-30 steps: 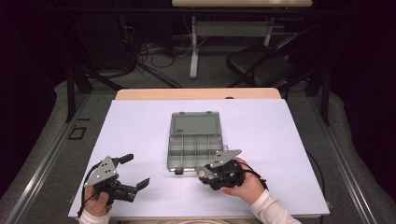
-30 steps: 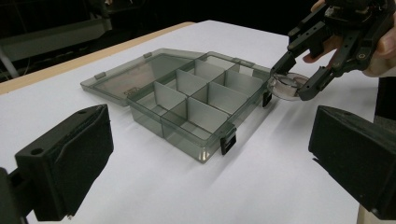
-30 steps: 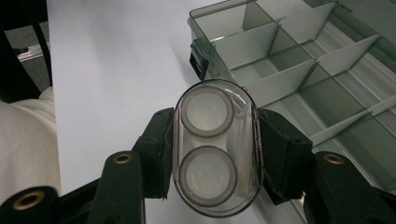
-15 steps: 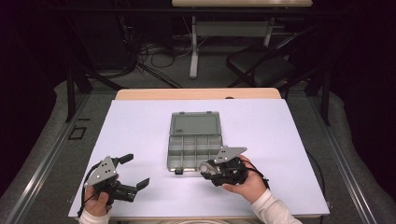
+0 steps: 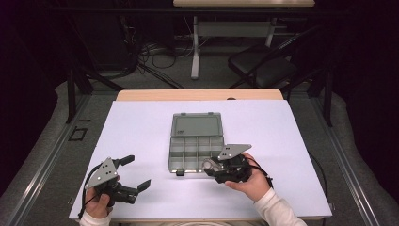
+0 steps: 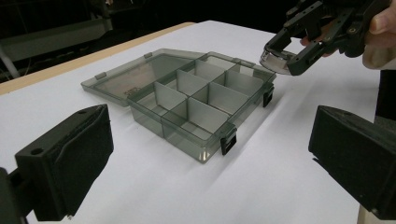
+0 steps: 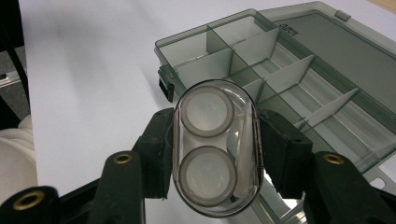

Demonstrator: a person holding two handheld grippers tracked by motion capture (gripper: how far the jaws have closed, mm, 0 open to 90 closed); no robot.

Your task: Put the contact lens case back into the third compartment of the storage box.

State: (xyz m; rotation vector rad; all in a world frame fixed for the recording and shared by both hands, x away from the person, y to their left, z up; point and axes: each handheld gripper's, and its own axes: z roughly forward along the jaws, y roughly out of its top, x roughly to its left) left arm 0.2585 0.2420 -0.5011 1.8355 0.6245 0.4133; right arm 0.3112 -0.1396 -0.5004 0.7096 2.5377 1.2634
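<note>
Clear plastic catches the light where the right gripper [image 7: 215, 149] clamps a small oval case [image 7: 215, 148] holding two round discs. Since a second ago it has edged forward from just beside the smoky grey organizer box [image 5: 195, 147] to hang over its near right corner — likely bringing the case to one of the empty compartments. The box lies open, its lid [image 5: 196, 125] flat behind it. The left gripper [image 5: 133, 172] has not moved; it rests near the front left, jaws apart and empty. A white sheet [image 5: 291, 141] covers the wooden table [image 5: 197, 94] — beyond it stand a dark chair [image 5: 263, 66], cables and desk legs.
</note>
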